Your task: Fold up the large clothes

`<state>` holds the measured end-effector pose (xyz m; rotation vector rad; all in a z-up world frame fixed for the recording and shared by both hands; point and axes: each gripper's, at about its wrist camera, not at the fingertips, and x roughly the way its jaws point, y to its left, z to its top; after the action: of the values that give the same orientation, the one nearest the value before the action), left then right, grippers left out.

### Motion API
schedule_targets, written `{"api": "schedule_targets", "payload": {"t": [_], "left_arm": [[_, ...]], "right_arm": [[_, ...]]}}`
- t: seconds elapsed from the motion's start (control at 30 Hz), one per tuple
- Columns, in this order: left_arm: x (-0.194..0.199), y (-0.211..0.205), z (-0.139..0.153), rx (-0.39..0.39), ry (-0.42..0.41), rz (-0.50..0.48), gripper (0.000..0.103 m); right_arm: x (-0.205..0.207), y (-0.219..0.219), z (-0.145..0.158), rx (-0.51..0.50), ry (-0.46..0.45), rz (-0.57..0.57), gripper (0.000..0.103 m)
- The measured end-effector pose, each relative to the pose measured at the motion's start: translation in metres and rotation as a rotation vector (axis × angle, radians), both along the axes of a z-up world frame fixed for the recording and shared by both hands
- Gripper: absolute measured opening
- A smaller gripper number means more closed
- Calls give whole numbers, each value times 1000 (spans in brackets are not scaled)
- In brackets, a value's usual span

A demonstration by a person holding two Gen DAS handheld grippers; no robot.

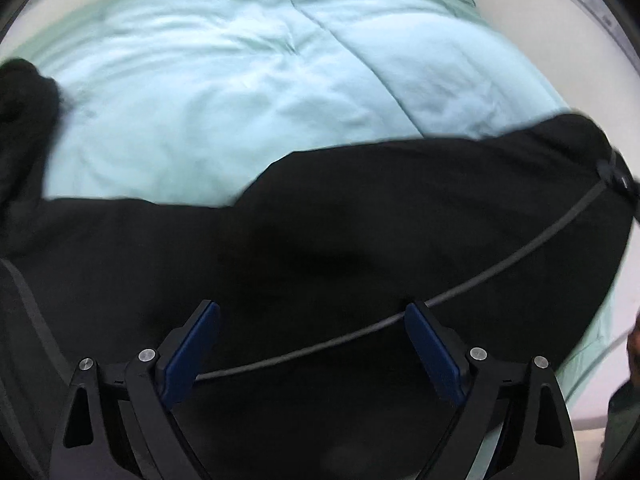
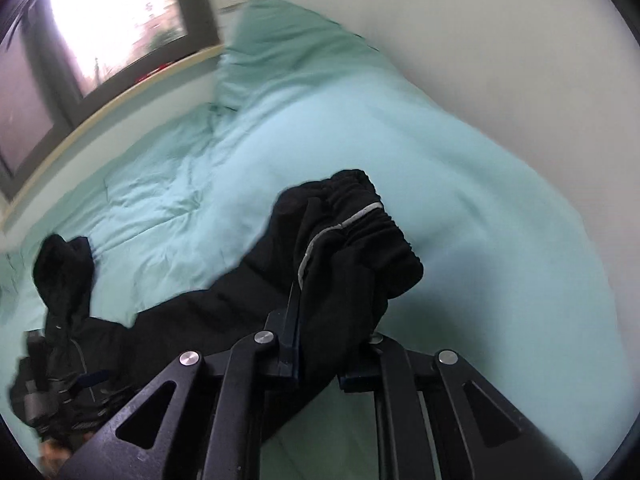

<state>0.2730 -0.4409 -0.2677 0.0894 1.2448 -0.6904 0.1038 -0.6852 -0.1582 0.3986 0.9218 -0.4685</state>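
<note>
A black garment [image 1: 360,240] lies spread across the near part of a bed covered with a pale mint duvet [image 1: 208,92]. A thin grey piping line [image 1: 500,268] runs diagonally over the dark cloth.

The left gripper [image 1: 312,344] hangs over the garment with its fingers [image 1: 196,348] spread wide apart, blue pads facing each other. Nothing is pinched between them; whether the tips touch the cloth below cannot be told, since the fabric is almost uniformly black there.

In the right wrist view the right gripper [image 2: 334,356] has its fingers closed on a bunched fold of the same black garment. The gathered elastic band [image 2: 372,216] (its ribbing and a light grey trim line are plain to see) stands up past the fingertips, lifted clear of the duvet. From there the rest of the cloth trails down and to the left across the bed, ending in a crumpled heap near a dark device [image 2: 44,396] at the left edge, too blurred to identify.

A pillow [image 2: 280,36] in the same mint colour sits at the far end of the bed against a pale wall [image 2: 500,40], and a dark-framed window [image 2: 116,16] glows bright at the upper left.
</note>
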Motion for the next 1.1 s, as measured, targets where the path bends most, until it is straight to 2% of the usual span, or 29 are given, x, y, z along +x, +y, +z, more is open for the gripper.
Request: {"api": "schedule_targets", "payload": {"t": [0.07, 0.13, 0.23, 0.3, 0.37, 0.5, 0.63, 0.77, 0.93, 1.1], "left_arm": [[7, -13, -27, 53, 45, 8, 93], [16, -17, -57, 109, 87, 18, 93], [21, -13, -67, 118, 84, 7, 93], [21, -2, -49, 97, 76, 8, 93], [19, 21, -21, 28, 45, 21, 93], [12, 81, 24, -25, -22, 77, 93], [2, 157, 52, -10, -86, 189, 93], [-9, 230, 67, 14, -120, 319, 93], [-19, 323, 71, 33, -122, 474, 93], [-20, 375, 60, 74, -129, 560, 93]], "right_arm": [[-6, 5, -20, -30, 82, -12, 14], [-8, 6, -38, -4, 107, -29, 14], [0, 0, -58, 36, 157, -71, 14], [5, 5, -51, 50, 145, -46, 14], [8, 19, -35, 58, 103, 4, 14], [29, 73, -7, 78, 23, 152, 14], [62, 160, 2, 107, -16, 352, 14], [99, 257, -13, 105, 19, 534, 14], [114, 378, -25, 122, 53, 736, 14], [134, 483, -50, 80, 103, 880, 14]]}}
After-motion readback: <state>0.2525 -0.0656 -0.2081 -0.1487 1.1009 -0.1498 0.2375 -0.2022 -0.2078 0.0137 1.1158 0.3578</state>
